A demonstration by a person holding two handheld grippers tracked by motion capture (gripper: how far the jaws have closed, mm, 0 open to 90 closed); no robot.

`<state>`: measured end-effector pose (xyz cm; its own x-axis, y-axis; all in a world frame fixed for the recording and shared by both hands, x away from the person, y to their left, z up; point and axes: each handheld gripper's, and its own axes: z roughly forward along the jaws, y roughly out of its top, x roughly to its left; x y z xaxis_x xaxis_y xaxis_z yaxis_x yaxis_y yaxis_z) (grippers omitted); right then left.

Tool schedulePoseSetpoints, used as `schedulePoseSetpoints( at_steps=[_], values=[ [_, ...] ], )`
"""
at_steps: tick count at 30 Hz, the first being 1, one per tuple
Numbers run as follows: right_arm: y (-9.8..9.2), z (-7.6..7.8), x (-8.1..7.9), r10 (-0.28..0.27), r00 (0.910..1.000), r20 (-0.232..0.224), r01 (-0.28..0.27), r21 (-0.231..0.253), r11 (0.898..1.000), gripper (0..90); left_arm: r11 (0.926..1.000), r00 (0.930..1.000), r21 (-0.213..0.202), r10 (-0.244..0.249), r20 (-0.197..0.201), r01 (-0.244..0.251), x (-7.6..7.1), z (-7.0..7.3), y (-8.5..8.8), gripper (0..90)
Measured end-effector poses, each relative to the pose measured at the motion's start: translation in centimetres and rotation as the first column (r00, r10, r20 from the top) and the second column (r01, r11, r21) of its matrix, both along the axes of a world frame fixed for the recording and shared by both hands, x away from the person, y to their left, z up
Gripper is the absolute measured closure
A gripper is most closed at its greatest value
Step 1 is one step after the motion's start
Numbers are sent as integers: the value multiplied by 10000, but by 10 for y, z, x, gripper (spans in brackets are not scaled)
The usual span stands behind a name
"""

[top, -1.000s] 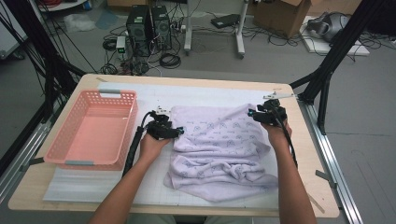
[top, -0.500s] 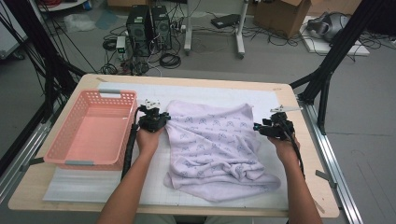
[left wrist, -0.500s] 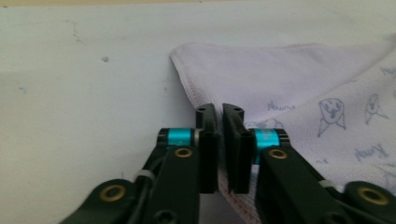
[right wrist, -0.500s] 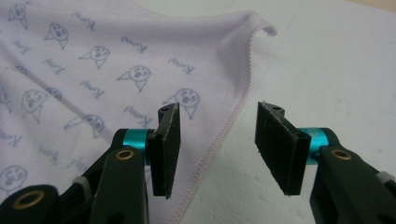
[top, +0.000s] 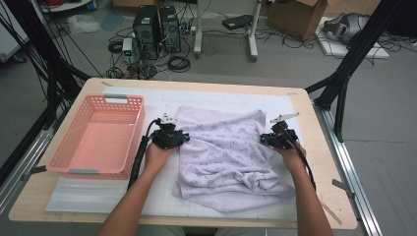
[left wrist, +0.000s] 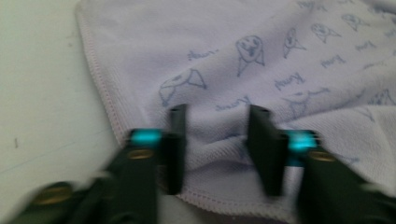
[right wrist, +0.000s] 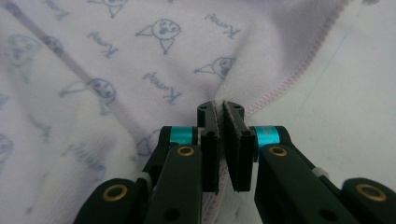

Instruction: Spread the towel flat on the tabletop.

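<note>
Since the earlier frames both hands have spread to the towel's (top: 226, 152) side edges on the counter (top: 314, 147), likely to stretch it flat; forearms reach forward, beside the basket (top: 98, 135). The left claw (left wrist: 217, 149), just closing, bunches a fold near the hem. The right claw (right wrist: 223, 140), just closing, pinches the stitched hem.

Lilac towel (top: 223, 147) with blue dog-face prints and, seemingly, pinkish hem stitching; salmon-pink basket (top: 64, 160) at left; pale wood counter (top: 314, 162).
</note>
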<state>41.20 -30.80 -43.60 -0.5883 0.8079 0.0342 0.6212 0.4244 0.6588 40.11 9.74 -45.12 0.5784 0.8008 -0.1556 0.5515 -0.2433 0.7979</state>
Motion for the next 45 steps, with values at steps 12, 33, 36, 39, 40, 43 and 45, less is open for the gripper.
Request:
schedulePoseSetpoints(
  at_steps=[12, 33, 36, 39, 40, 43, 45],
  values=[
    [0, -1, 23, -2481, 9220, 2972, 2647, -163, 9642, 871, 9837, 9810, -602, 1741, 860, -1693, 16, 8, -3, 745],
    [-22, 34, -48, -1437, 9607, 2374, 1214, 1063, 9869, 619, 9997, 9996, 48, -254, -98, 255, -31, 0, 1, 581],
    [-23, 26, -56, -1349, 9659, 2211, 1159, 966, 9886, 620, 9994, 9999, 311, -117, 48, 115, -31, 0, 1, 828],
    [-25, 17, -60, -1371, 9699, 2014, 1200, 946, 9883, 622, 9982, 9990, 476, 354, 277, -367, -28, 1, 3, 854],
    [-25, 14, -61, -1401, 9714, 1915, 1230, 983, 9875, 622, 9941, 9933, 244, 1047, 490, -1060, -24, 1, 9, 855],
    [-29, 7, -62, -1518, 9759, 1570, 1363, 1053, 9851, 611, 9843, 9822, 152, 1744, 695, -1758, -17, 2, 17, 855],
    [-29, 2, -61, -1525, 9808, 1213, 1382, 1191, 9832, 569, 9846, 9826, -18, 1745, 630, -1747, -16, 2, 18, 847]
  ],
)
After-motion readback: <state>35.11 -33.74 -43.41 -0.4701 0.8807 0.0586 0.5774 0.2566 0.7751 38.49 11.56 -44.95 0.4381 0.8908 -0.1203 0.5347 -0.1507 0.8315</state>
